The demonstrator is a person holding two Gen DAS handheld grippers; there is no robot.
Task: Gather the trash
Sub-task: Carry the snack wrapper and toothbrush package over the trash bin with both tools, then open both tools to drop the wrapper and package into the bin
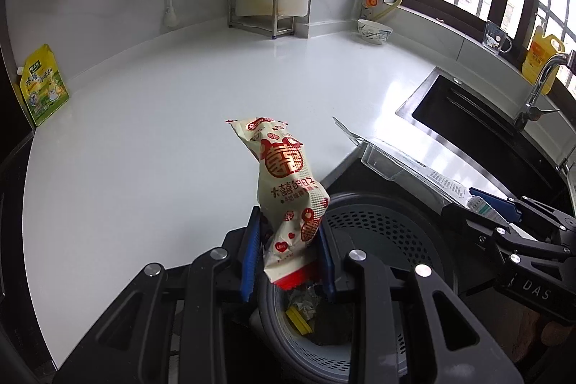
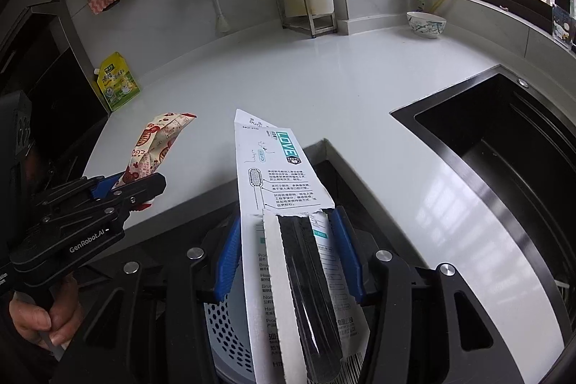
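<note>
Trash is in both tools right now. The left tool (image 1: pixel 288 254) is clamped on a cream and red snack wrapper (image 1: pixel 288 182), which stands up from between its blue pads (image 1: pixel 252 261), directly above the mouth of a grey perforated bin (image 1: pixel 381 233). Down inside the bin lie some crumpled scraps and a yellow piece (image 1: pixel 298 320). The right tool (image 2: pixel 288 254) is closed on a torn toothbrush package (image 2: pixel 277 175), a white printed card with a clear plastic blister, and it too is held over the bin (image 2: pixel 230 330), which sits below the table edge. From the left wrist view the same package (image 1: pixel 406 168) angles across the table corner toward the sink (image 1: pixel 478 117). The white table (image 1: pixel 162 103) carries a yellow-green pouch (image 1: pixel 43 85) leaning at the wall on the left, a steel rack (image 1: pixel 257 8) at the back, and a patterned bowl (image 1: pixel 374 30) near the window.
</note>
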